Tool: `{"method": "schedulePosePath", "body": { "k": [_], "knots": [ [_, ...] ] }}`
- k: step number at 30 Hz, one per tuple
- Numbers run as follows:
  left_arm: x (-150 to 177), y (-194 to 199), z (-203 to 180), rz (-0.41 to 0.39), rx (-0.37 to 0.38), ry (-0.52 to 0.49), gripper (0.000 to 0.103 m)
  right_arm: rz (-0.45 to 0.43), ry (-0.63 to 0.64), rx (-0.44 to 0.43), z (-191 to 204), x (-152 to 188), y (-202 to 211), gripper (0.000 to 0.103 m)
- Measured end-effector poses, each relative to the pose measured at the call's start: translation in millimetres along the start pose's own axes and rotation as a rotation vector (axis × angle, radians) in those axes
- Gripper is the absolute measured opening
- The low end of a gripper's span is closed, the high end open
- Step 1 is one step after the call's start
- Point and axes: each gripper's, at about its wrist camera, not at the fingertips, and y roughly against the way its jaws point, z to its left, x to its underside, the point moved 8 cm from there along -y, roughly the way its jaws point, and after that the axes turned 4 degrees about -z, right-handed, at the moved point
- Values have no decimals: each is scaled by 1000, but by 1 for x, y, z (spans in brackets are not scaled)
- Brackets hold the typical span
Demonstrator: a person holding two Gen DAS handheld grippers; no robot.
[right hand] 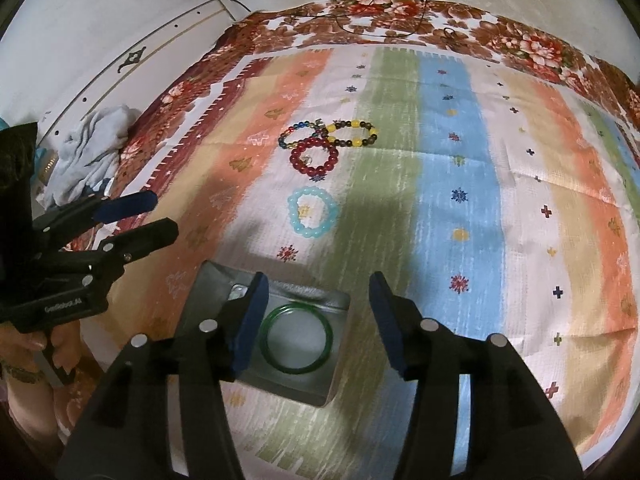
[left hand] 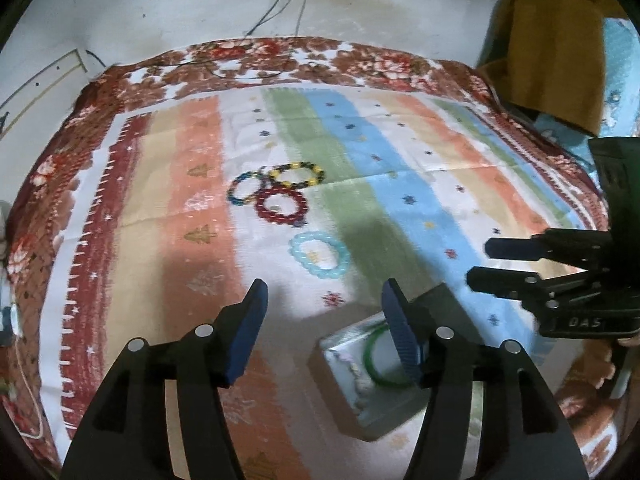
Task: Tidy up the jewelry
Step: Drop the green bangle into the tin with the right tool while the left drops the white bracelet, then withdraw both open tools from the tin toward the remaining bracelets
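Both sets of tongs parted and empty, poised above a striped cloth (right hand: 460, 200) spread over a floral blanket (right hand: 520, 44).

Left gripper (left hand: 324, 304): blue pads (left hand: 250, 332) standing apart at a middling width, nothing between them, bare cloth in the gap. Just beyond its tips, slightly toward its right finger, a pale blue bead bracelet (left hand: 319, 255) lying flat. Farther ahead, a cluster of three touching bead bracelets: a dark red bracelet (left hand: 281, 204) nearest, a blue mixed-bead one (left hand: 245, 189) to its left, a yellow-and-dark one (left hand: 298, 174) behind.

Below and beside the left gripper's right finger, an open grey box (left hand: 376, 372) with a green bangle (left hand: 390, 360) inside; possibly a string of whitish beads (left hand: 358, 380) along its near wall, though too blurred there to be sure.

Right gripper (right hand: 316, 320): jaws likewise parted, gripping nothing. Same box (right hand: 280, 320) directly under its left finger and the gap, green bangle (right hand: 296, 338) flat on the box floor, clear of both pads. Pale blue bracelet (right hand: 312, 212) ahead of the tips, red cluster (right hand: 316, 158) beyond that.

Left gripper (right hand: 160, 220) visible off to the right gripper's left, gripped by a hand (right hand: 40, 344); a crumpled grey cloth (right hand: 92, 148) beyond it at the blanket's edge.
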Motion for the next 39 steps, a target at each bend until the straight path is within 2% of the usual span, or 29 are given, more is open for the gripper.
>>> {"method": "schedulePosePath", "body": {
  "k": [6, 12, 23, 27, 33, 39],
  "knots": [
    [-10, -12, 17, 7, -64, 2, 66, -8, 6, 17, -4, -14, -10, 61],
    [-18, -25, 29, 24, -81, 17, 69, 3, 6, 32, -9, -20, -22, 65],
    [-29, -43, 45, 53, -87, 46, 69, 15, -17, 32, -18, -37, -40, 66],
    [-36, -41, 50, 35, -40, 111, 69, 25, -16, 36, -20, -44, -49, 66],
    [-43, -53, 60, 47, -57, 119, 69, 30, -27, 0, -15, -54, -55, 66],
    [-51, -68, 67, 62, -68, 115, 69, 44, -22, 2, -16, -61, -68, 66]
  ]
}}
